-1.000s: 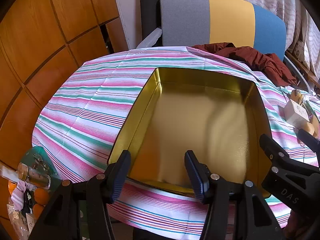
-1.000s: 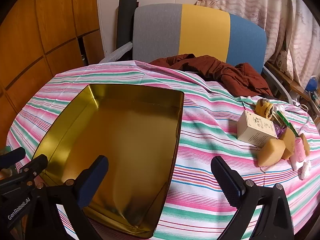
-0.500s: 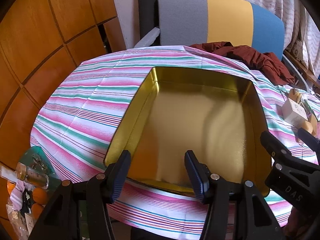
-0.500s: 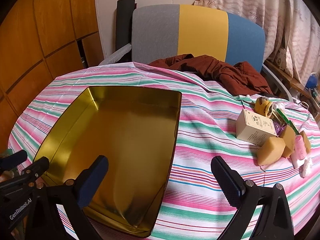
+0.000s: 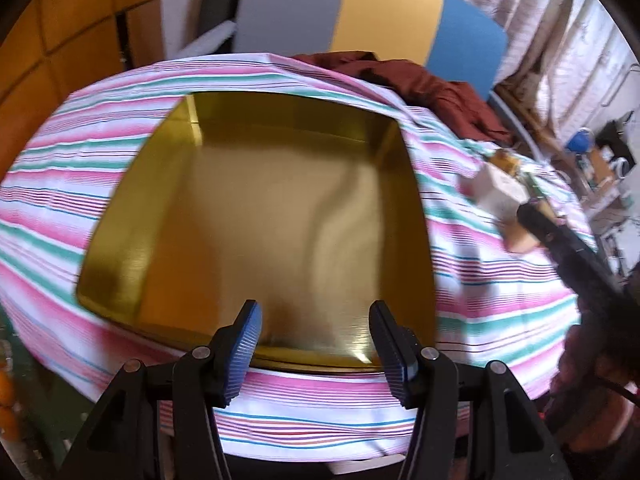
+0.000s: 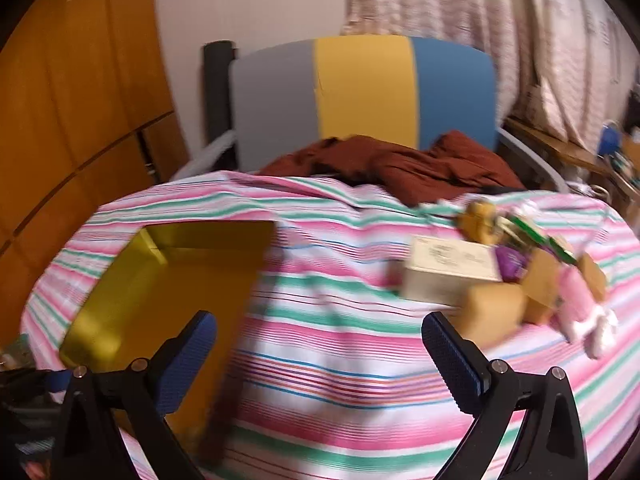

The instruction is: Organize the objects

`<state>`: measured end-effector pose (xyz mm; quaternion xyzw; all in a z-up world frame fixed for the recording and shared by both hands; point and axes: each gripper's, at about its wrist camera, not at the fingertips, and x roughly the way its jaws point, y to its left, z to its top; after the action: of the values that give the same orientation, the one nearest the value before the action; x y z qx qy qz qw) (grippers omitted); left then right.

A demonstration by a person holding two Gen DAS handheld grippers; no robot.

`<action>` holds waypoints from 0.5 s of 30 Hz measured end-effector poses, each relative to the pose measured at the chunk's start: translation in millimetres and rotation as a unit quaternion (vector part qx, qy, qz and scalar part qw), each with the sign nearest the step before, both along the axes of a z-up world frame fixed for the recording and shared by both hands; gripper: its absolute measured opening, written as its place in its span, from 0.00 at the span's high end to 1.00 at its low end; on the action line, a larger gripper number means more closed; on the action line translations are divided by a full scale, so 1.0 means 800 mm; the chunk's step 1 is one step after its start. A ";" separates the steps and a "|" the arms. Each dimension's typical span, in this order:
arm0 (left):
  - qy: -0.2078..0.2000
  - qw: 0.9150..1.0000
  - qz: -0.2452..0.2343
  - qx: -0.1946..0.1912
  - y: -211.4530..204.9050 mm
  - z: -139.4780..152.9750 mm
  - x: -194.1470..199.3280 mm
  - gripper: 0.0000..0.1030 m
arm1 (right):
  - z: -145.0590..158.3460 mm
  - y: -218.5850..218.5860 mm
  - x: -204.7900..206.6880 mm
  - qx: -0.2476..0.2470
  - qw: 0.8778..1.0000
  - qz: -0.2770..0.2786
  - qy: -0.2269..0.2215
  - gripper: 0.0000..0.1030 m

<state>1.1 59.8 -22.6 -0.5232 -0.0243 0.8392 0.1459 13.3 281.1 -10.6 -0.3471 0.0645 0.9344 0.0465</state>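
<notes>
So nothing is sorted yet: the gold tin tray (image 5: pixel 256 208) on the striped tablecloth (image 6: pixel 340 344) holds nothing, and every loose item sits in a cluster well to its right. Your left gripper (image 5: pixel 316 344) hangs over the tray's near rim, jaws spread and gripping nothing. Your right gripper (image 6: pixel 320 356) hovers above bare cloth between tray and cluster, jaws also wide apart and unloaded. The pile is blurred, but you can make out a cream printed box (image 6: pixel 448 272), tan sponge-like blocks (image 6: pixel 496 308) touching it, and a pink-and-white soft item (image 6: pixel 580 312) at the right end. All of that is left to move, presumably into the tray.
</notes>
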 end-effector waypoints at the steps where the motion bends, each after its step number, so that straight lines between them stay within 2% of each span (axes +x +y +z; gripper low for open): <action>1: 0.001 1.000 -0.008 0.004 0.006 0.001 0.001 0.45 | -0.005 0.020 0.006 0.012 1.000 -0.026 -0.005 0.00; 6: -0.020 0.998 -0.063 0.000 0.049 -0.004 -0.001 0.45 | -0.032 0.110 0.033 0.012 0.993 -0.120 -0.019 0.00; 9: -0.027 0.995 -0.100 0.011 0.079 -0.002 -0.001 0.45 | -0.051 0.179 0.058 0.009 0.978 -0.207 -0.027 0.00; 10: -0.029 0.994 -0.108 0.015 0.082 -0.001 0.000 0.45 | -0.057 0.211 0.071 0.006 0.969 -0.245 -0.025 0.00; 15: -0.040 0.988 -0.148 0.033 0.121 0.001 -0.008 0.45 | -0.076 0.326 0.103 -0.017 0.941 -0.338 -0.010 0.03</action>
<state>-5.0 156.7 -21.6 -0.5494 0.0205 0.7853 0.2847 95.6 542.1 -71.2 -0.3154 0.1934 0.8590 0.3540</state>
